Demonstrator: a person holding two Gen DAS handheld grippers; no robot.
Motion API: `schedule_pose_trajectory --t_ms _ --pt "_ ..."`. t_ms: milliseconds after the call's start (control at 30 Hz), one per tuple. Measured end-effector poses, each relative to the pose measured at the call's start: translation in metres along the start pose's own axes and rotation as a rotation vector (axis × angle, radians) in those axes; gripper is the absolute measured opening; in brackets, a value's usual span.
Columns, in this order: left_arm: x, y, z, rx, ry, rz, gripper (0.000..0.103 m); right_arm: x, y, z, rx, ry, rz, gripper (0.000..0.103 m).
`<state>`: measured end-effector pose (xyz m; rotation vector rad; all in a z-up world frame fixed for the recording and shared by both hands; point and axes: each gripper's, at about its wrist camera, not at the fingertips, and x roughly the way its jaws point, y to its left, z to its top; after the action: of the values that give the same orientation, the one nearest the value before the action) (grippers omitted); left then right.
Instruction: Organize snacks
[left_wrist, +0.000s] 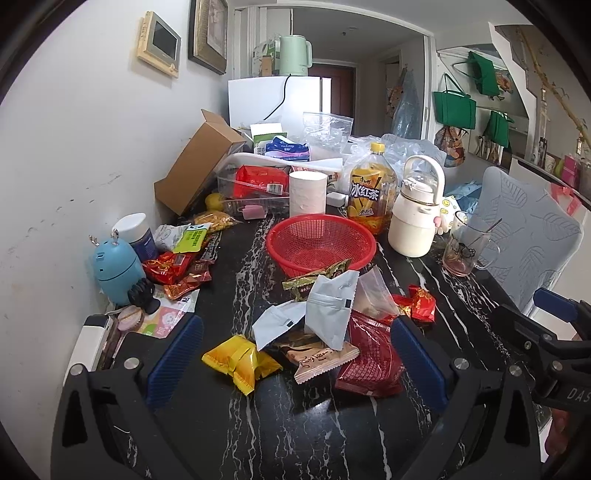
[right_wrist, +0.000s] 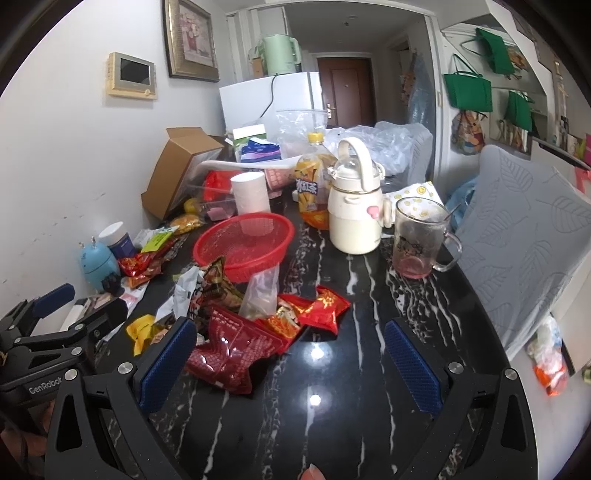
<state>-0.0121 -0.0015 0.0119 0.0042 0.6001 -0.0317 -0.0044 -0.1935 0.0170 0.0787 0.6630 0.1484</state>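
A red mesh basket (left_wrist: 320, 242) stands empty on the black marble table (left_wrist: 258, 424); it also shows in the right wrist view (right_wrist: 243, 245). In front of it lies a heap of snack packets: a yellow packet (left_wrist: 240, 363), white pouches (left_wrist: 332, 308), a brown wafer packet (left_wrist: 321, 360), a dark red packet (left_wrist: 371, 356) (right_wrist: 232, 350) and small red packets (left_wrist: 419, 304) (right_wrist: 323, 308). My left gripper (left_wrist: 295, 363) is open, just short of the heap. My right gripper (right_wrist: 290, 363) is open over bare table, the dark red packet by its left finger.
More snack packets (left_wrist: 173, 267) lie at the left by a blue gadget (left_wrist: 116, 267). Behind the basket stand a paper roll (left_wrist: 307, 194), an iced tea bottle (left_wrist: 371, 188), a cream flask (left_wrist: 417, 210) and a glass mug (right_wrist: 419, 238). A grey chair (right_wrist: 524, 236) is at the right.
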Motion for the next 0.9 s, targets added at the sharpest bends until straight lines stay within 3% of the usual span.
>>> schedule_pose_trajectory --t_ms 900 --pt "-0.0021 0.0038 -0.0004 -0.005 0.004 0.004 0.103 -0.0002 0.0038 -0.0012 -0.007 0.0 0.019 0.103"
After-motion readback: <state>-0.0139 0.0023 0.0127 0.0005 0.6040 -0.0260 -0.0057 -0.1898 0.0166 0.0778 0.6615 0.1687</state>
